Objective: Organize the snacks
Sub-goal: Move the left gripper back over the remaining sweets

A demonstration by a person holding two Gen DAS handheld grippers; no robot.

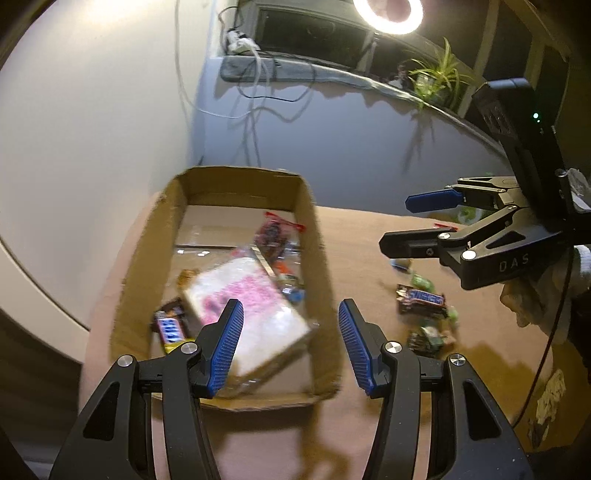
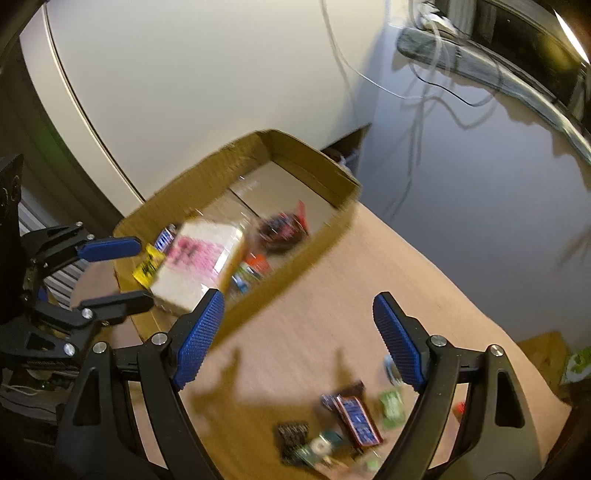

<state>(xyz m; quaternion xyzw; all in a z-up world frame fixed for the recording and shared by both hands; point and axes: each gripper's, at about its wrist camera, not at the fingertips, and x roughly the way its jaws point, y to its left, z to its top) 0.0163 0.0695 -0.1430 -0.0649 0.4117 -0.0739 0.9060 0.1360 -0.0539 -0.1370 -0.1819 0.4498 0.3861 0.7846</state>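
Brown counter (image 1: 369, 240) fills the lower part of both views, set against a pale wall where white and black cables (image 1: 255, 96) hang from a grey window ledge (image 1: 332, 74). A lit ring light (image 1: 388, 16) glows at the top of the left wrist view, and a green spider plant (image 1: 439, 75) stands on the ledge.

An open cardboard box (image 1: 314, 229) sits on the counter near the wall. Inside it lies a large clear-wrapped white pack with pink print (image 1: 251, 306), tilted across the box floor. Beside it are a blue-labelled candy bar (image 1: 170, 328) at the near left corner and a dark round snack bag with a red edge (image 1: 273, 236) toward the far end, with a few small wrapped candies between; blur hides their print.

The left gripper (image 1: 291, 347) hovers over the near end of the box, its blue pads wide apart and empty. The right gripper (image 2: 299, 339) hangs above the bare counter to the right of the box, also spread wide with nothing held.

On the counter, well apart from the box, lie a Snickers bar (image 1: 423, 299), small green-wrapped candies (image 1: 423, 282) and a dark packet (image 1: 426, 339).
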